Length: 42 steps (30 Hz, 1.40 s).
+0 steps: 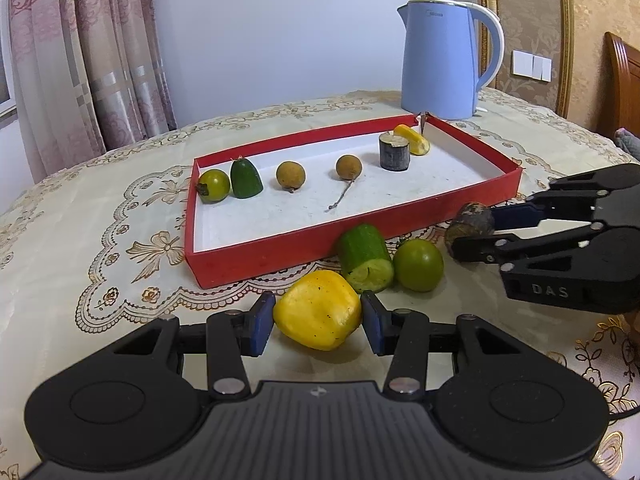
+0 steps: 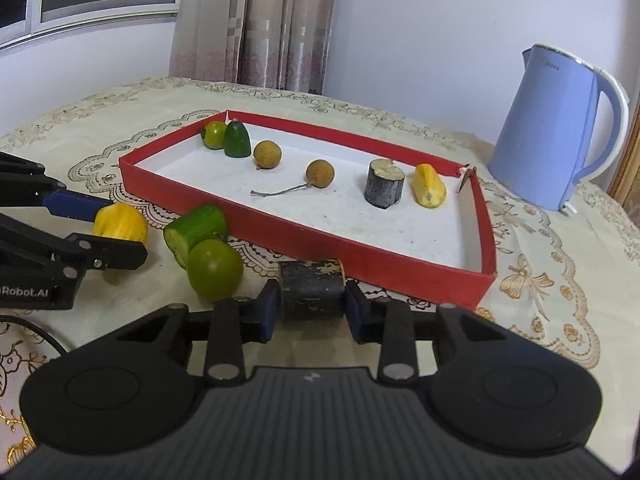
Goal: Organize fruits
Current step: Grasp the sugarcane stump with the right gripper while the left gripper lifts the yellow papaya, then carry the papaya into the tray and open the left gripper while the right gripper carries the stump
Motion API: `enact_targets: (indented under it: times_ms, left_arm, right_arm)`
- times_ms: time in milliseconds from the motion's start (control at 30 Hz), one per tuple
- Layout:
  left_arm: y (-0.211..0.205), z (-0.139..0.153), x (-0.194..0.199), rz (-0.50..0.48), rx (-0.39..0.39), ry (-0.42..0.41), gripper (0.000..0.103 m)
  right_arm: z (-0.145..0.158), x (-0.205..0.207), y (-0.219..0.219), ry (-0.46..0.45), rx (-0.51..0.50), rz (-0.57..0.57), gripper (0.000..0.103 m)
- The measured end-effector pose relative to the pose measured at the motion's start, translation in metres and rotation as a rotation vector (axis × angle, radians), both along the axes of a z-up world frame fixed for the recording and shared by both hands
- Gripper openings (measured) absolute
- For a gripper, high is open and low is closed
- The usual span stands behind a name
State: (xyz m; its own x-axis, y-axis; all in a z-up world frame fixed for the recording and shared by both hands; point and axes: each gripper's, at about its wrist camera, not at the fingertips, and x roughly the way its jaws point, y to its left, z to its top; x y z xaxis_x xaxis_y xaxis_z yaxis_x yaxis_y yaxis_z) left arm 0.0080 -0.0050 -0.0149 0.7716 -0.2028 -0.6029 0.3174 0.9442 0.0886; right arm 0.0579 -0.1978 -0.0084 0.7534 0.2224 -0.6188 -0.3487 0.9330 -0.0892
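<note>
Tongs lettering reads "DAS".

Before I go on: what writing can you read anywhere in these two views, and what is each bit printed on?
"DAS": on the side of the right gripper, seen from the left wrist view.
"Robot.AI", its start cut off by the frame edge: on the side of the left gripper, seen from the right wrist view.
Small brand mark near the top of the blue kettle: too blurred to read.
</note>
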Motion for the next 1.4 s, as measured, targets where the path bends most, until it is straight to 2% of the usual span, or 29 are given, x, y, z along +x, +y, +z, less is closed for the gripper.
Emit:
enact_targets:
  times_ms: [367,733,1100,1400]
  left_arm:
    - [-0.002,0.002,0.001,0.027,0.004,0.004,0.045]
    - [0.008,0.006,0.021,0.171,0.014,0.019,0.045]
    - [0.005,0.013,0.041,0.201,0.047,0.016,0.046]
    - [0.004,0.023,0.041,0.212,0.03,-0.012,0.046]
  right_arm:
    - [0.006,-0.015,-0.012,-0.022,0.008,-0.015,0.033]
    - [0.008,-0.017,-0.019,-0.034,0.028,-0.034,0.033]
    - [0.015,-0.024,-0.027,-0.053,0.024,-0.046,0.033]
    - [0.017,-0.03,-0.029,-0.06,0.029,-0.044,0.033]
